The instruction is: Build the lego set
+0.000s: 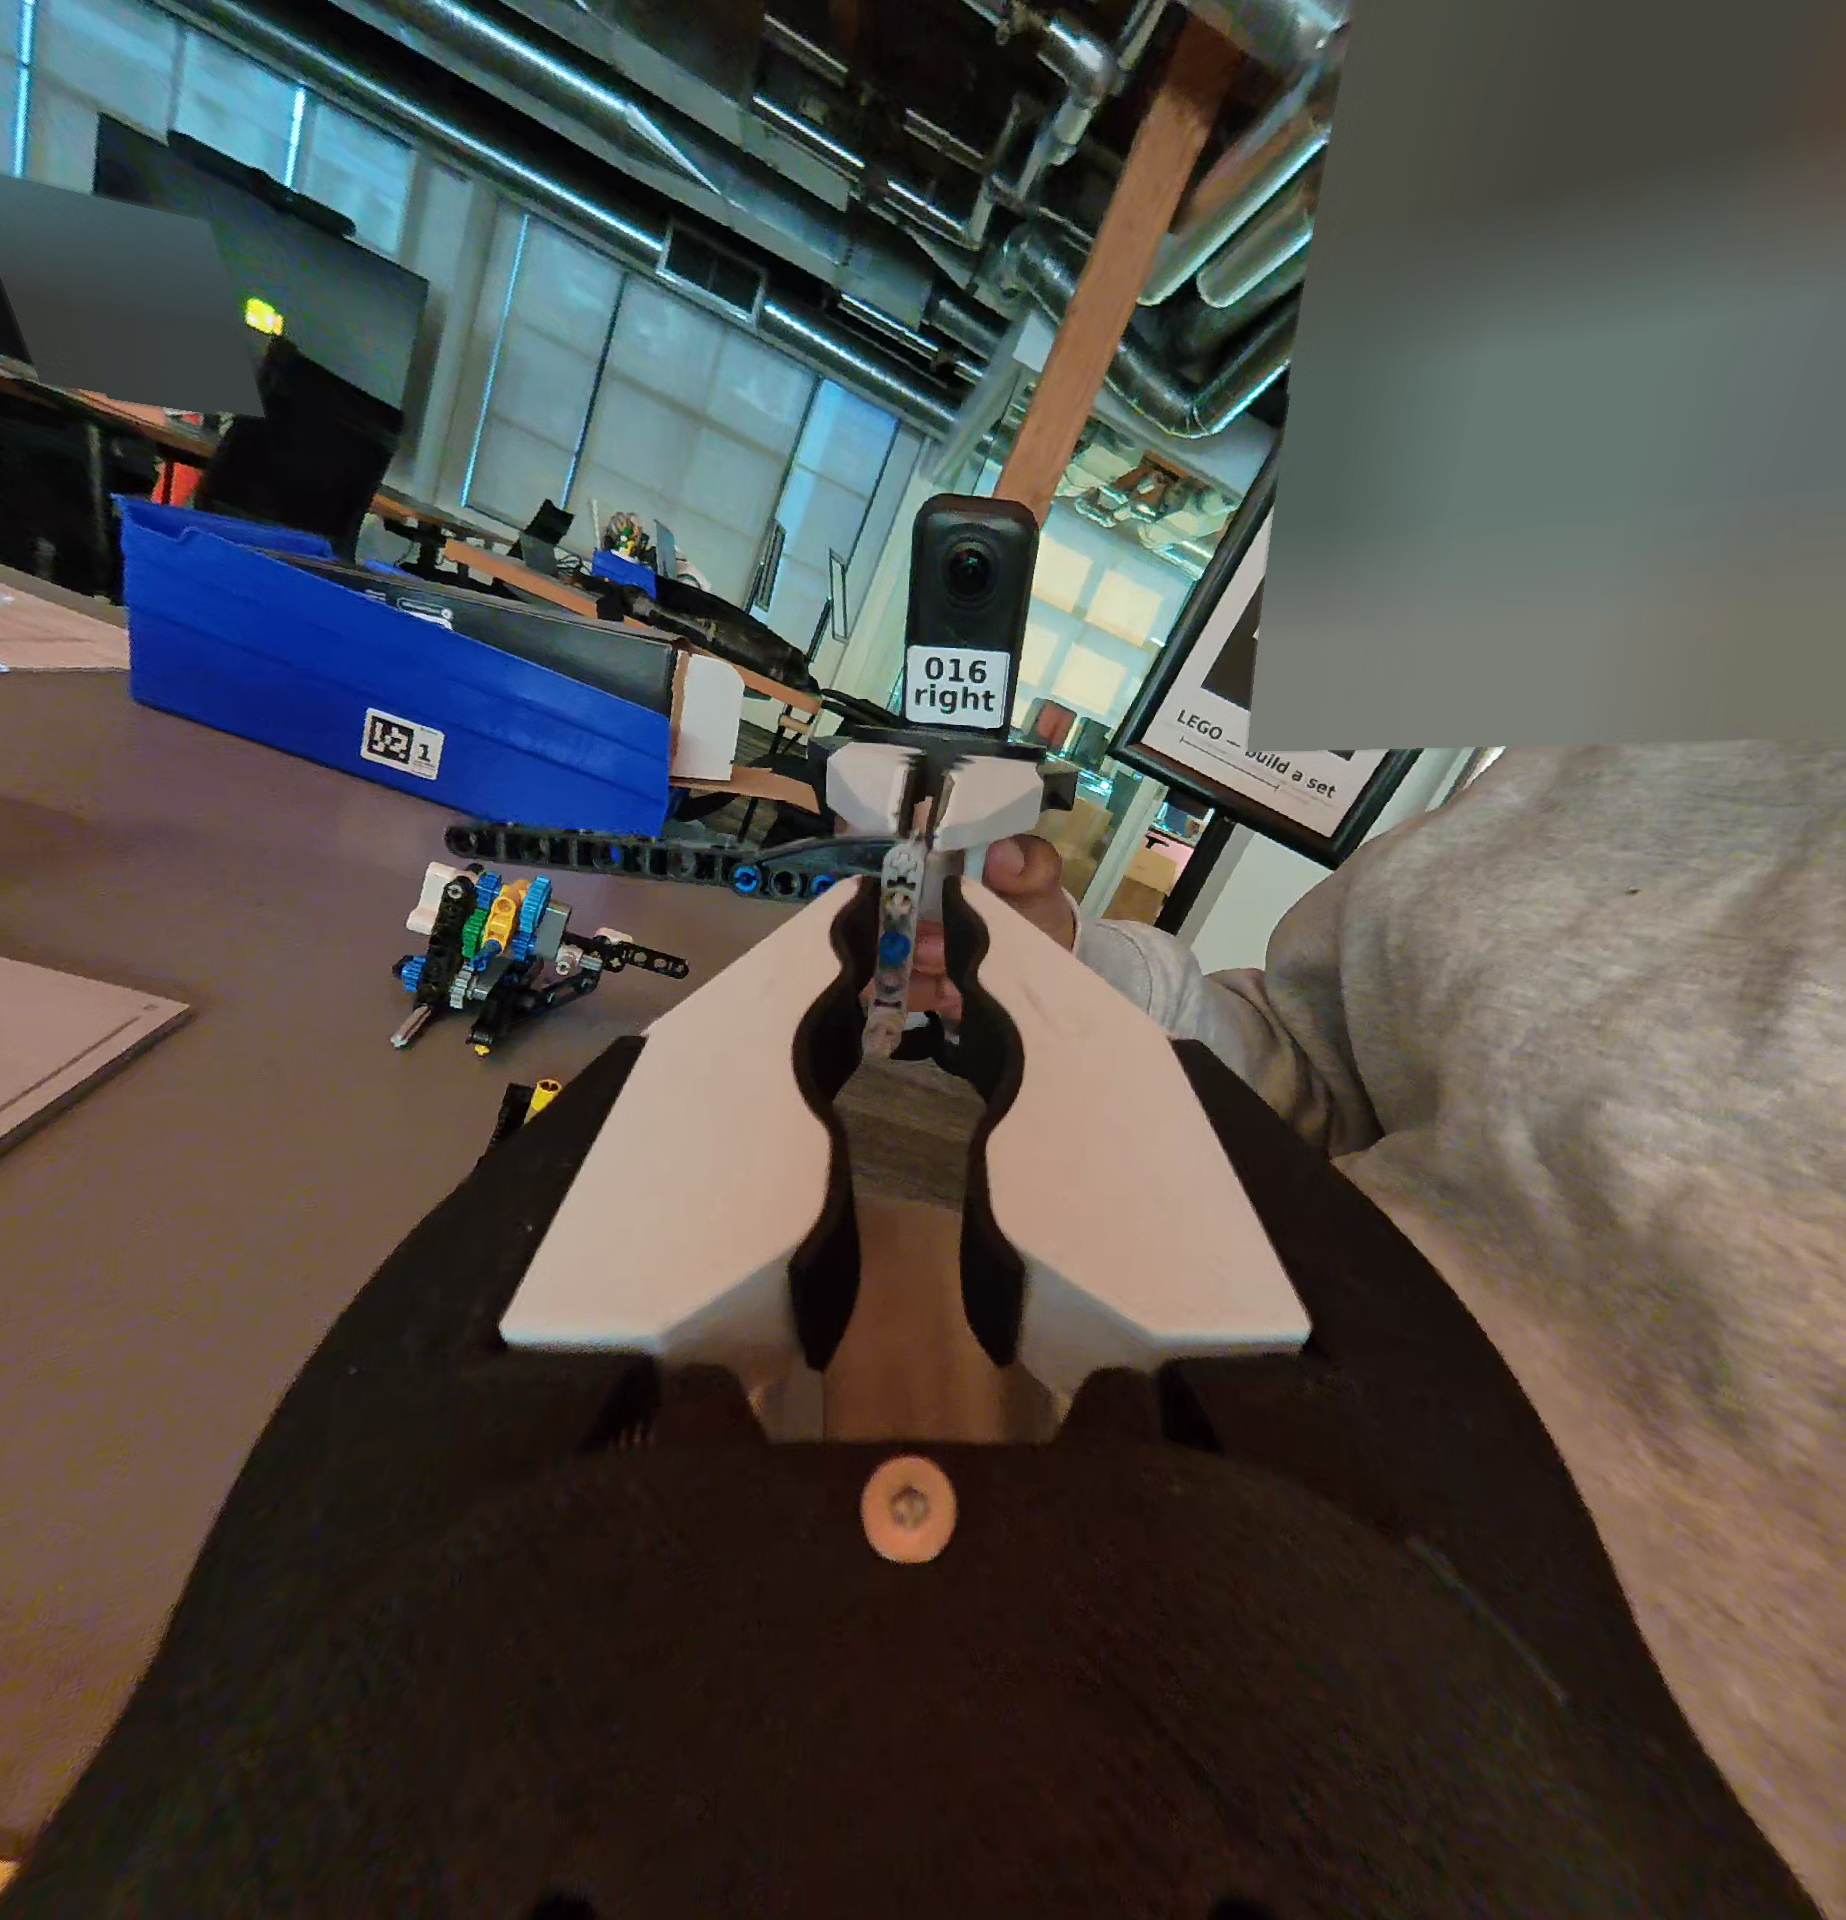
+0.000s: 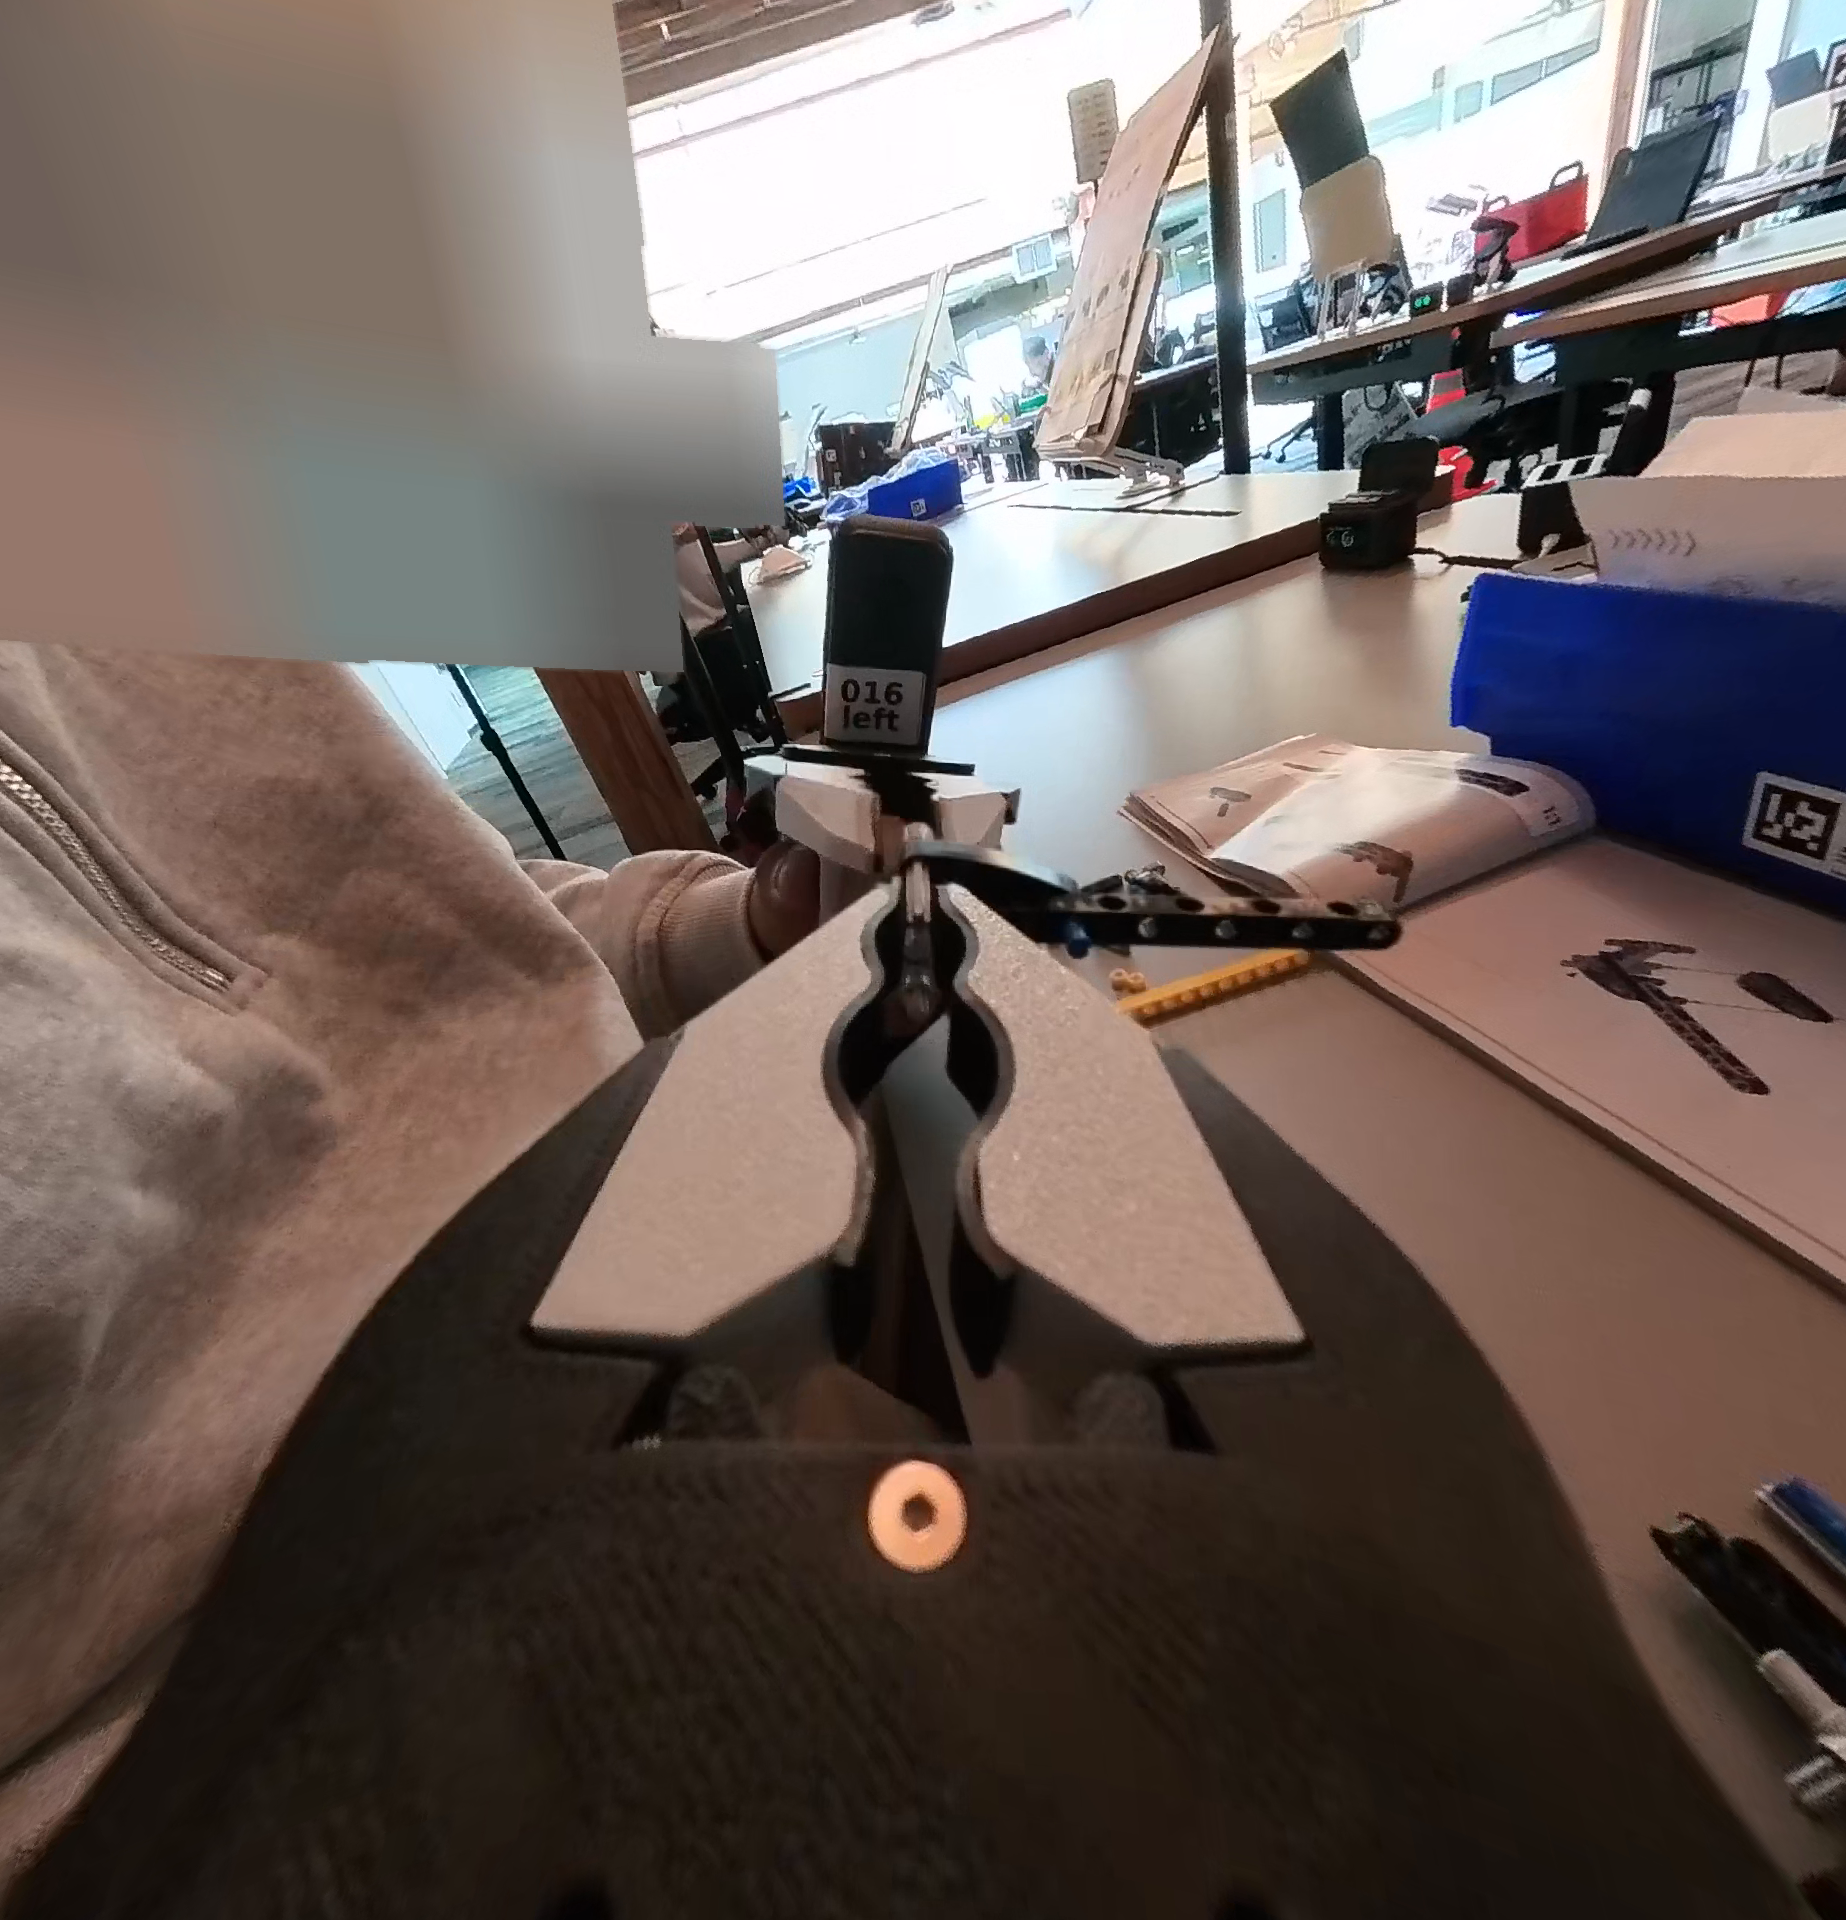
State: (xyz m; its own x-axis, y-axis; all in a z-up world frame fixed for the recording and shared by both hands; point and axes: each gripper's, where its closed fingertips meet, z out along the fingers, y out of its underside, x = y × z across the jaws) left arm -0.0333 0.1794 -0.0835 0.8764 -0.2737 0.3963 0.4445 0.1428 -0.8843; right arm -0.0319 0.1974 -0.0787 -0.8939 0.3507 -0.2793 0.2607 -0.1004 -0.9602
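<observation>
You are holding both tools nose to nose above the near edge of the tabletop (image 1: 223, 1195), with one small assembly shared between them. Your left tool (image 1: 903, 935) is closing its tips on a light grey liftarm (image 1: 893, 951) that is standing roughly upright, a blue pin showing in one of its holes. Your right tool (image 2: 914, 940) is pinching the same grey piece from the opposite side, and the long black beam (image 2: 1231, 925) joined to it is sticking out sideways in the air over the open instruction booklet (image 2: 1355, 821).

Judging from this, you are pressing or aligning the joint between the grey liftarm and the black beam. Be keeping the two tools square to each other so the long beam is not levering the joint apart, and be pushing along the pin's axis, not across it.

The geared sub-assembly (image 1: 503, 951) is sitting on the tabletop to the left, near the blue bin (image 1: 379, 675). A yellow beam (image 2: 1210, 982) is lying beside the booklet
</observation>
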